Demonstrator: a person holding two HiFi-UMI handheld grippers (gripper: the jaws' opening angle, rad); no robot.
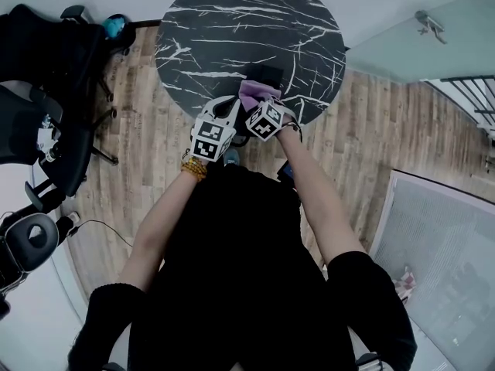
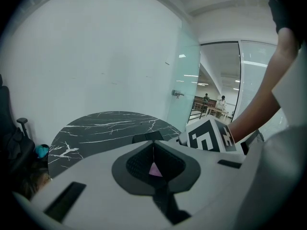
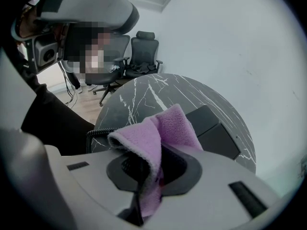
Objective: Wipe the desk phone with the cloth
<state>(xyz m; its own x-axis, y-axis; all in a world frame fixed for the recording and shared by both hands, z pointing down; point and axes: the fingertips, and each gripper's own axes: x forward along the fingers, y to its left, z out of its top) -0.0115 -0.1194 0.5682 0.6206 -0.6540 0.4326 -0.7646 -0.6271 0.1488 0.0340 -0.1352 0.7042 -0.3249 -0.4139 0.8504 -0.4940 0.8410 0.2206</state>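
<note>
The black desk phone (image 1: 268,75) sits near the front edge of a round black marble table (image 1: 224,29); it also shows in the right gripper view (image 3: 217,134), with its coiled cord (image 3: 96,132) to the left. My right gripper (image 1: 261,101) is shut on a purple cloth (image 3: 165,126), which drapes over the jaws just in front of the phone. The cloth (image 1: 257,93) lies against the phone's near side. My left gripper (image 1: 233,107) is close beside the right one, with its jaws (image 2: 153,146) pressed together; a sliver of purple shows in the gap behind them.
Black office chairs (image 1: 46,122) stand at the left on the wood floor (image 1: 147,137). A glass partition (image 2: 184,80) rises beyond the table. A grey mat (image 1: 441,246) lies at the right. The person's body is close to the table's edge.
</note>
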